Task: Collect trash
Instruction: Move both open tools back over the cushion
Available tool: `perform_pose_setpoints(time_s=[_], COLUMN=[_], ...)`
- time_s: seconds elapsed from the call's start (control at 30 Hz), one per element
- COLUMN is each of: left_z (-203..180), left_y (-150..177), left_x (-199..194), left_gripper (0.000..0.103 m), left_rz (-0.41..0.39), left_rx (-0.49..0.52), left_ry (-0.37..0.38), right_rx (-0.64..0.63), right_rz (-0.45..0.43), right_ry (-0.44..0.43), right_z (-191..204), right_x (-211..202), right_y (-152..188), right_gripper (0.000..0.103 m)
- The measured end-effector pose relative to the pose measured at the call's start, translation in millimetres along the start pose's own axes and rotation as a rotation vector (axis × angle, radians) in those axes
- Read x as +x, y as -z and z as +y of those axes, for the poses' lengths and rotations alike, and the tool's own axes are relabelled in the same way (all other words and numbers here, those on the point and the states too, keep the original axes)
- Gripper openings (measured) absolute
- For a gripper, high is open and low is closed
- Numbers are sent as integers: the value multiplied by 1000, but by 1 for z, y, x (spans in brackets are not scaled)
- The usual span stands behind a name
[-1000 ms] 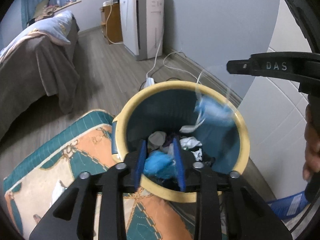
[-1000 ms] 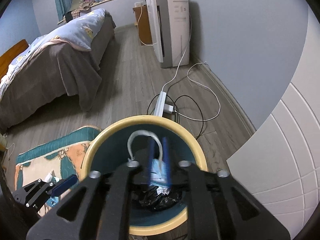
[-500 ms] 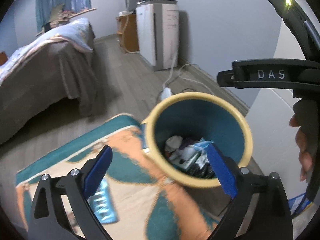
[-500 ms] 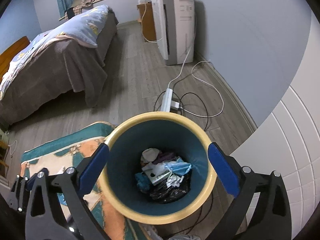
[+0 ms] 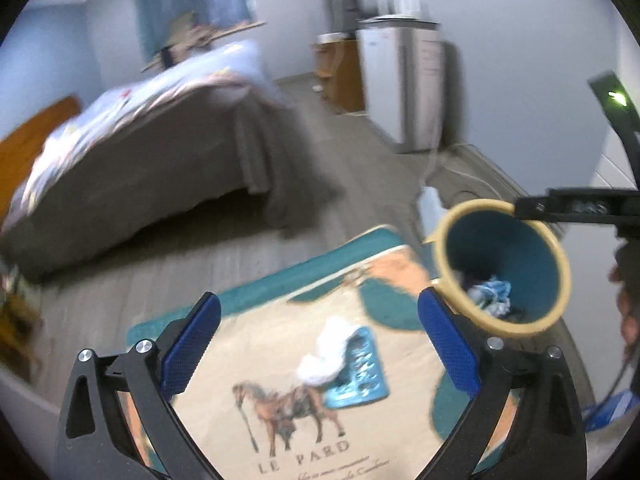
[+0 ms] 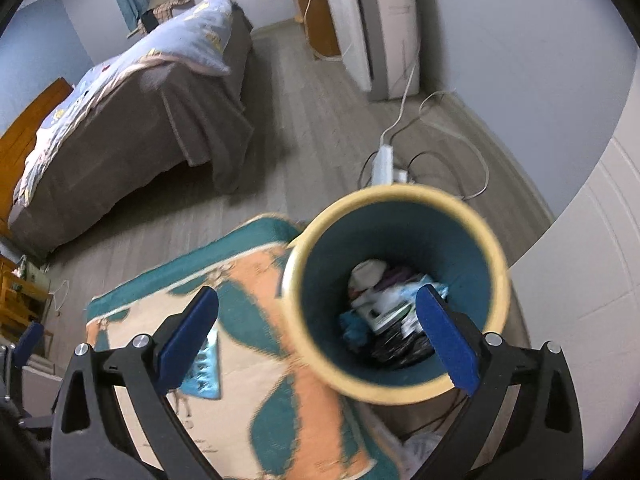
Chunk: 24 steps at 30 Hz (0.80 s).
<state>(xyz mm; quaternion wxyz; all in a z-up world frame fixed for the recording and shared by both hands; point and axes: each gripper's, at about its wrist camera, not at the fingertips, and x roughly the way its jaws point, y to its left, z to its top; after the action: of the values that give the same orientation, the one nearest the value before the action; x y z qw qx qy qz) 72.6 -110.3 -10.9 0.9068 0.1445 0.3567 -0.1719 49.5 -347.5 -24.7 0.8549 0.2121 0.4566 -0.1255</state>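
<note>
Holding both grippers over the floor, you have nothing between either pair of jaws. Your left gripper (image 5: 318, 344) has its jaws opening, already spread wide, above a rug (image 5: 400, 432) printed with a horse. On that rug, between the blue pads, lies a crumpled white tissue (image 5: 326, 354) resting partly on a teal packet (image 5: 362, 372) — both loose on the rug. The bin (image 5: 564, 276), yellow-rimmed and teal inside, stands off to the right at the rug's edge, with trash in the bottom.

Your right gripper (image 6: 316, 334) also stands wide and empty, hanging above the same bin (image 6: 316, 360); its right pad overlaps the bin's mouth in the view. Inside are white, blue and black scraps (image 6: 380, 316). The teal packet (image 6: 204, 368) shows beside the left pad — partly hidden. A bed (image 6: 132, 120) and a power strip (image 6: 382, 164) sit beyond.
</note>
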Motion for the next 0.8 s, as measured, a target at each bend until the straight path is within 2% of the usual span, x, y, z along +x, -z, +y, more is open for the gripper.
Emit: perform_pose_setpoints(time_s=[0.07,0.13,0.27,0.57,0.8], left_z=[17,31,43,79,102], left_y=[5,10,20,43,61], left_x=[5,4,5,13,38], left_gripper=[98,98,98,98,98], left_rz=[38,40,57,113,199], left_rx=[-92,-130,-83,-91,-110], left_ry=[10,14,-44,-89,-108], right_rx=[-23,-42,-69,-131,-176], right_rz=[26,37,52,96,132], right_ry=[-3,2,-5,6,-16], right_z=[15,29,54,90,112], right_x=[4,6,11,35,63], right_y=[6,11,19,35,38], right_gripper=[97,97,97,97,97])
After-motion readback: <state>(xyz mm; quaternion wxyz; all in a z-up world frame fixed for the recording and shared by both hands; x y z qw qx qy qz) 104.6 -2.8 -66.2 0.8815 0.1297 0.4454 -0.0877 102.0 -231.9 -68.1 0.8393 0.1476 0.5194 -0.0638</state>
